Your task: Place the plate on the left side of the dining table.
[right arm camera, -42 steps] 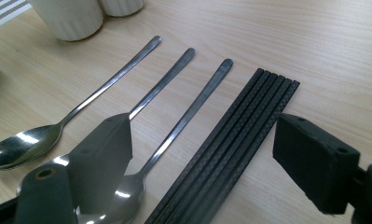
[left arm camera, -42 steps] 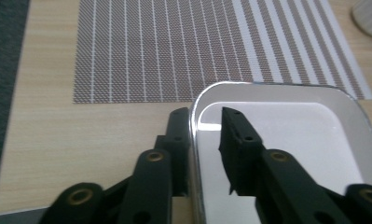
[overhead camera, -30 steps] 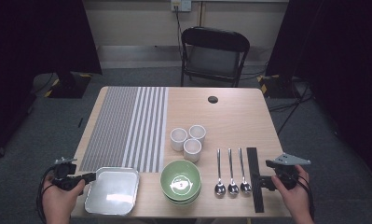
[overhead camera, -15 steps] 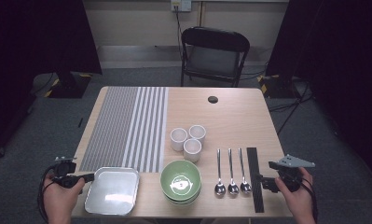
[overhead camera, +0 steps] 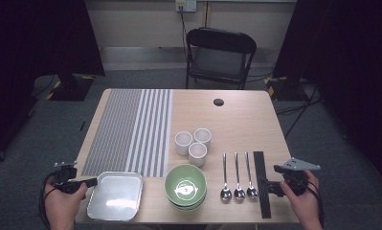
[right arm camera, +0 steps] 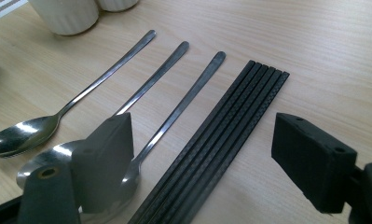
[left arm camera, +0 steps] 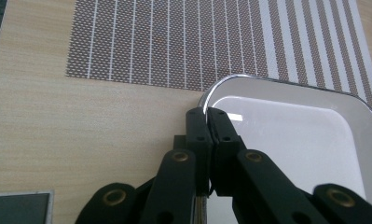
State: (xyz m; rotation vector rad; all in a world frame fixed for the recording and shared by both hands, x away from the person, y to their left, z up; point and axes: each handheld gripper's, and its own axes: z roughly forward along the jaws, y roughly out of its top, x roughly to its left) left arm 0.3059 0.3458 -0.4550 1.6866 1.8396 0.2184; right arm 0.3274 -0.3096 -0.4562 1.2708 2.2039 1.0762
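White-and-steel tray [overhead camera: 116, 196], gripped at its left rim by the left claw [overhead camera: 90, 182]. Clamped tight there: in the left gripper view both jaws of the left claw [left arm camera: 206, 113] closed flat on the thin metal lip of the tray [left arm camera: 286, 85], one inside the rim and one outside. Stretching away from that claw to its right, the rest of the tray, flat on the wooden table [overhead camera: 236, 124]. Just beyond the jaw tips, the near edge of the striped mat [left arm camera: 197, 42], close to the tray's far rim; on the high view, the same mat [overhead camera: 131, 132] up and right of the claw.

Further right, well apart from the left claw: a green bowl [overhead camera: 185, 186] just beside the tray, and three pale cups [overhead camera: 193, 143] bunched behind the bowl.

Then three spoons [overhead camera: 237, 177] side by side, handles pointing away, just left of the right claw. Next to them a bundle of black chopsticks [overhead camera: 261, 184], directly in front of the right claw [overhead camera: 271, 188] and very near its tips.

Spread wide and gripping nothing, the right claw [right arm camera: 207, 144]: in its own view, chopsticks [right arm camera: 230, 126] lying in the gap between the two jaws, nearest spoon [right arm camera: 174, 116] passing behind the left jaw. Contact with either jaw impossible to tell.
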